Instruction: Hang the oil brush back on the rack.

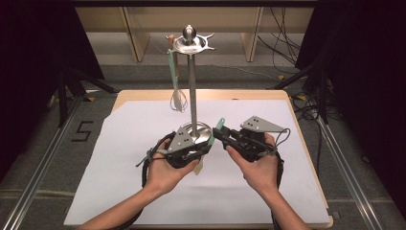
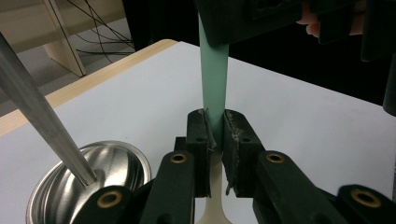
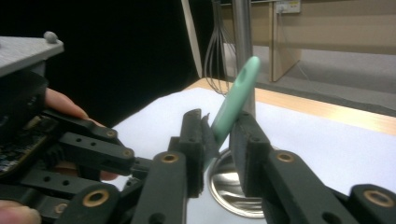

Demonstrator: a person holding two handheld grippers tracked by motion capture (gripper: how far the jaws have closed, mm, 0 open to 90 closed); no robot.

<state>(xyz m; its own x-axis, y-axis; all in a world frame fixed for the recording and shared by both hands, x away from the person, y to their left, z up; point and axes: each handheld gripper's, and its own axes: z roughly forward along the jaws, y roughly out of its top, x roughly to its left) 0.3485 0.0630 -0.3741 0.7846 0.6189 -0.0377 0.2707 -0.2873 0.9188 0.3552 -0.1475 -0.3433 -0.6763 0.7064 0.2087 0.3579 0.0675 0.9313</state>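
Note:
A spatula with a mint-green handle [image 2: 214, 70] and a cream head is held between both grippers, just in front of the steel base [image 1: 203, 130] of a utensil stand. My left gripper [image 2: 215, 126] is shut on the lower handle, where green meets cream. My right gripper [image 3: 219, 123] closes around the upper handle, and the rounded green tip [image 3: 238, 88] sticks out past its jaws. In the high view the left gripper [image 1: 207, 145] and right gripper [image 1: 218, 133] meet tip to tip by the base. A whisk [image 1: 178, 100] with a green handle hangs from the stand's top ring.
The stand's steel pole [image 1: 192, 91] rises from the round base dish [image 2: 116, 163] just left of my left jaws. White paper [image 1: 143, 143] covers the wooden table. A wooden-handled utensil [image 1: 171, 40] also hangs at the top ring. Cables lie on the floor beyond.

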